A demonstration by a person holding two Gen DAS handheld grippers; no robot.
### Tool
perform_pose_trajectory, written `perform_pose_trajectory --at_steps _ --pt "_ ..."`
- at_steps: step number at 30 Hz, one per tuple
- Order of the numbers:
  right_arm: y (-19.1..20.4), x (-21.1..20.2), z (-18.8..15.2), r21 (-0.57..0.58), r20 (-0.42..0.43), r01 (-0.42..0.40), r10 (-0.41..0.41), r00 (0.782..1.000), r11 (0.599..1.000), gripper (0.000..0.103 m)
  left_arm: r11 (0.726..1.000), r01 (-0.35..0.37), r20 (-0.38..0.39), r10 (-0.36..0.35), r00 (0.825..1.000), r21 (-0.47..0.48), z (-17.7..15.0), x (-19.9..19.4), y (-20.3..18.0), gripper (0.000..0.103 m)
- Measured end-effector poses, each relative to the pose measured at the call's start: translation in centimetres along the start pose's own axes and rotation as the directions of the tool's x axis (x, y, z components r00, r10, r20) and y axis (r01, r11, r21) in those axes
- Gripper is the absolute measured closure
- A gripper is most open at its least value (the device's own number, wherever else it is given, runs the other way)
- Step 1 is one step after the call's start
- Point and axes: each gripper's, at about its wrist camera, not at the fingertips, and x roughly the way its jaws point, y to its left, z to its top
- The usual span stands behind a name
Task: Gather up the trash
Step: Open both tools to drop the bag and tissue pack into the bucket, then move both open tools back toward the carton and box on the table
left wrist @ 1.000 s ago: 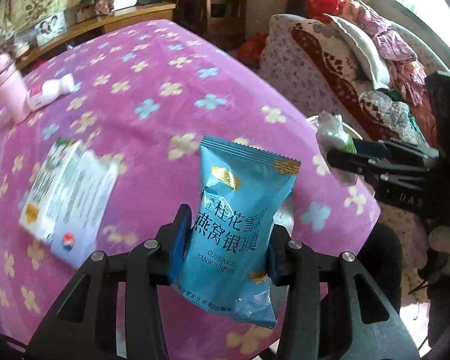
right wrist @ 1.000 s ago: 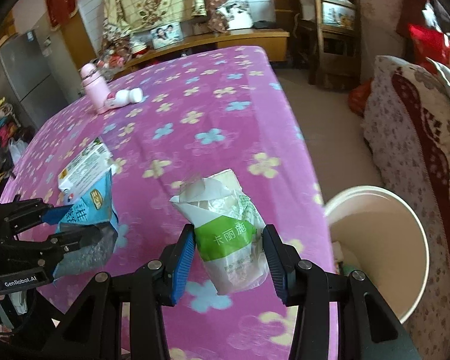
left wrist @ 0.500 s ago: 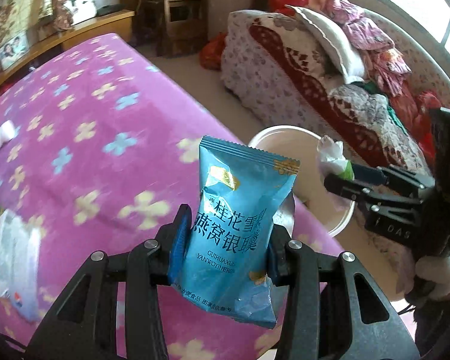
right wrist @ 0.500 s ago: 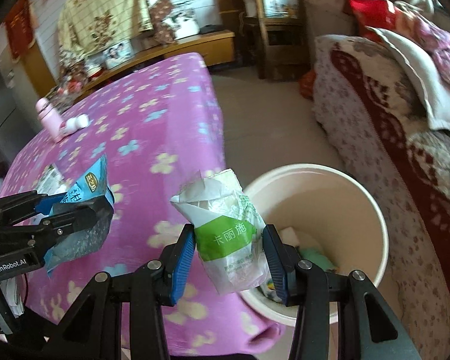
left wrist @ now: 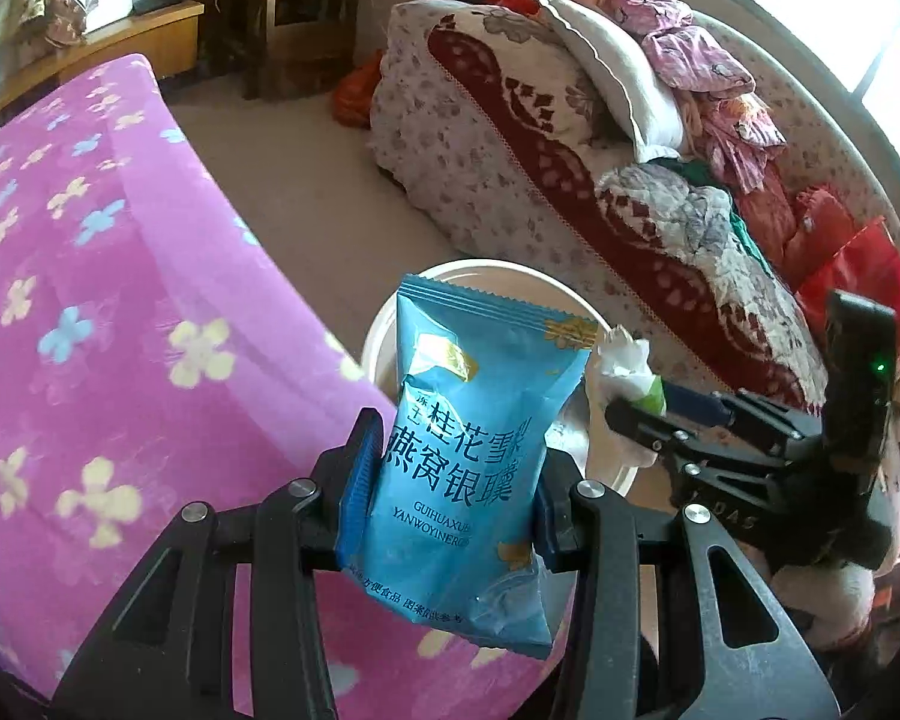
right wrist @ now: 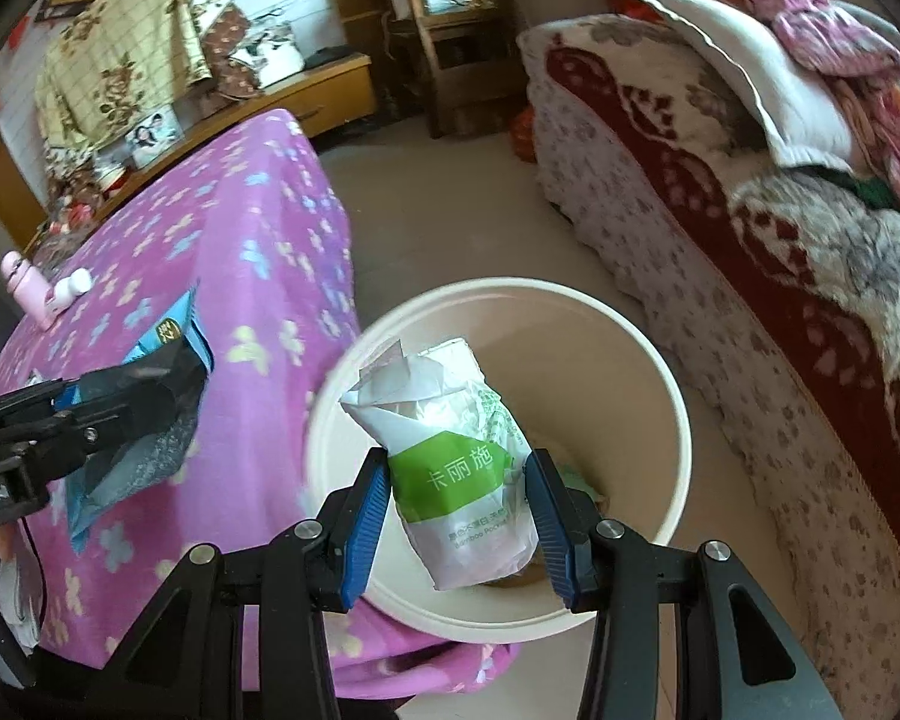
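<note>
looking along the left gripper (left wrist: 450, 480), its fingers (left wrist: 360, 480) are clenched on a blue snack packet (left wrist: 468, 456), which stands upright between them and hides most of the cream bin (left wrist: 384, 330) behind it. the packet sits over the bin's near rim and beside the pink flowered counter (left wrist: 90, 300), so if it is let go here it could catch the rim or slide down onto the cloth instead of dropping in. the right gripper (left wrist: 636, 414) shows at the right with a white and green tissue pack (left wrist: 627, 366) in it, close to the packet; the two could knock together over the opening.

looking along the right gripper (right wrist: 456, 510), its fingers (right wrist: 366, 516) are clenched on the tissue pack (right wrist: 456, 474), held well over the bin's (right wrist: 660, 372) open mouth, where other rubbish lies at the bottom. a drop from here looks safe. the left gripper (right wrist: 144, 396) and its packet (right wrist: 168, 342) hang over the counter edge (right wrist: 258, 276), not the bin, so an early release there would likely miss.
</note>
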Motion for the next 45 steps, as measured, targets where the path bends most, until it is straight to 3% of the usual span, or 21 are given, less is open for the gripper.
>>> perform_pose_trajectory --at_steps 8,17,27,33,37,45 --pt "-2.0 1.4 -0.4 0.052 -0.020 0.007 -0.006 1.000 0.999 0.059 0.999 0.042 0.003 -0.042 0.999 -0.016 0.8 1.1 -0.8 0.058" --pt "-3.0 2.5 -0.5 0.099 -0.046 0.020 -0.015 0.999 0.995 0.043 0.996 0.078 -0.007 -0.078 0.997 -0.036 1.0 1.6 -0.7 0.049" --pt "-2.8 2.3 -0.5 0.111 -0.041 0.008 -0.004 0.999 0.994 0.043 0.989 0.138 -0.001 -0.138 0.990 -0.053 1.4 1.3 -0.3 0.049" --pt "-2.7 1.7 -0.7 0.115 -0.037 0.005 -0.001 0.999 0.993 0.042 0.980 0.191 0.032 -0.190 0.981 -0.052 1.6 0.5 -0.4 0.037" --pt "-2.9 1.2 -0.7 0.120 -0.029 0.012 -0.009 1.000 0.993 0.042 0.984 0.175 0.032 -0.174 0.984 -0.043 1.5 0.2 -0.6 0.037" --pt "-1.9 1.0 -0.8 0.091 -0.032 0.008 -0.005 0.999 0.996 0.041 0.998 0.064 0.054 -0.062 0.997 -0.029 0.2 -1.1 0.7 0.037"
